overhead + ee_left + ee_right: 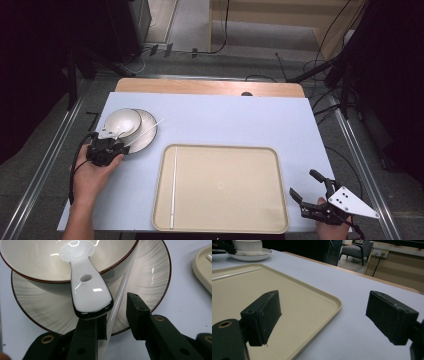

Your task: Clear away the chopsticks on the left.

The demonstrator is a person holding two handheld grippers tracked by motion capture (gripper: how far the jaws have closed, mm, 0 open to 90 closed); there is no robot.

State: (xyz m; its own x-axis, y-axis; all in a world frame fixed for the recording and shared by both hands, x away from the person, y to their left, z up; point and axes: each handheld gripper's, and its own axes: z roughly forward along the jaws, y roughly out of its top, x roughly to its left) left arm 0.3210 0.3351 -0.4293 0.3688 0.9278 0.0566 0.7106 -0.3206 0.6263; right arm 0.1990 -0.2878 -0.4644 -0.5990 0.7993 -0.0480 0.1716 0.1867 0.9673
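At the near right corner of the surface (225, 115), the right gripper (308, 190) is hovering just off the tray (280, 200), its fingers (262, 315) standing wide apart with nothing between them; in the right gripper view one finger is hanging over the tray's corner and the other over the bare blue surface. The tray is lying at the near middle, with one white chopstick (173, 185) resting lengthwise along its left side. Farther back on the left, a hand (92, 175) is holding the left gripper (111, 146) at the near edge of the plate (145, 137). In the left gripper view its fingers (136, 312) are standing a little apart, and a second chopstick (120, 298) is running up between them, slanting across the plate and leaning against the bowl's side; whether either finger is pressing on it I cannot tell. A white spoon (86, 287) is lying with its scoop inside the bowl (37, 262) and its handle sticking out over the rim, its end sitting just above the left finger. The bowl is standing on the plate, toward its left, and both are sitting on the far left part of the surface, well apart from the right gripper.
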